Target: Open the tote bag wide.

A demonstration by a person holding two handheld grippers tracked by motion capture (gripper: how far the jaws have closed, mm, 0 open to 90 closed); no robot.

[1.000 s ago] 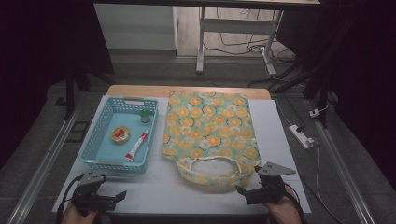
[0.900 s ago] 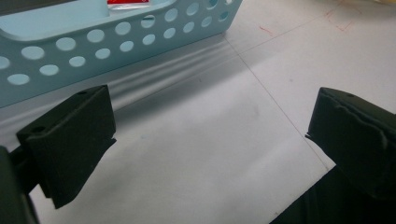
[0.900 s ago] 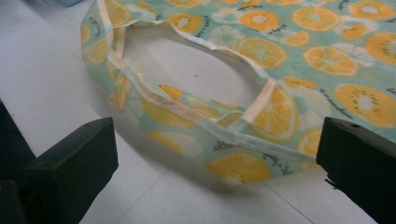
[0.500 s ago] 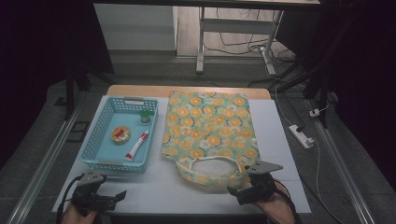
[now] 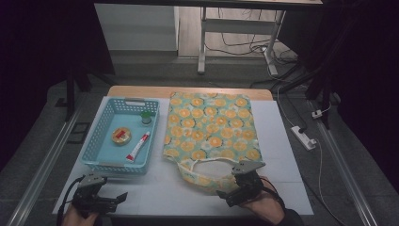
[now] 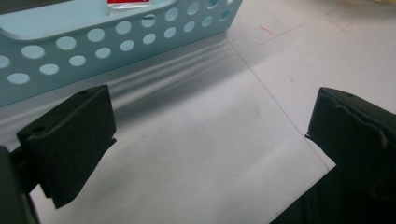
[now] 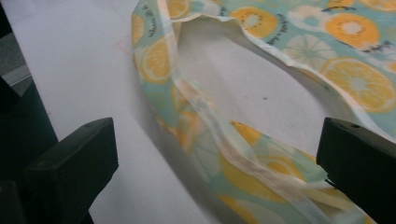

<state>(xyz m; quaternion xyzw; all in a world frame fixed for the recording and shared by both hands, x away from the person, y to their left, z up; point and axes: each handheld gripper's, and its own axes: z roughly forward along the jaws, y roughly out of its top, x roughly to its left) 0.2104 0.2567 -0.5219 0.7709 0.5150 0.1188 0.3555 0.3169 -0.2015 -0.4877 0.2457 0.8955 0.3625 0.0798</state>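
While the right gripper (image 5: pixel 235 190) hovers wide open over the near handle loop (image 7: pixel 224 140) of the citrus-print tote bag (image 5: pixel 209 127), holding nothing, the step in hand looks like reaching to take that handle. The bag lies flat on the tabletop (image 5: pixel 282 141), just right of the blue basket (image 5: pixel 101 136), its handles toward the person. The left gripper (image 5: pixel 106 200) waits at the near left corner, jaws spread and empty, close to the basket's front wall. Next, the right gripper probably needs to lower and close on the strap; how many fabric layers it would catch is hard to judge.
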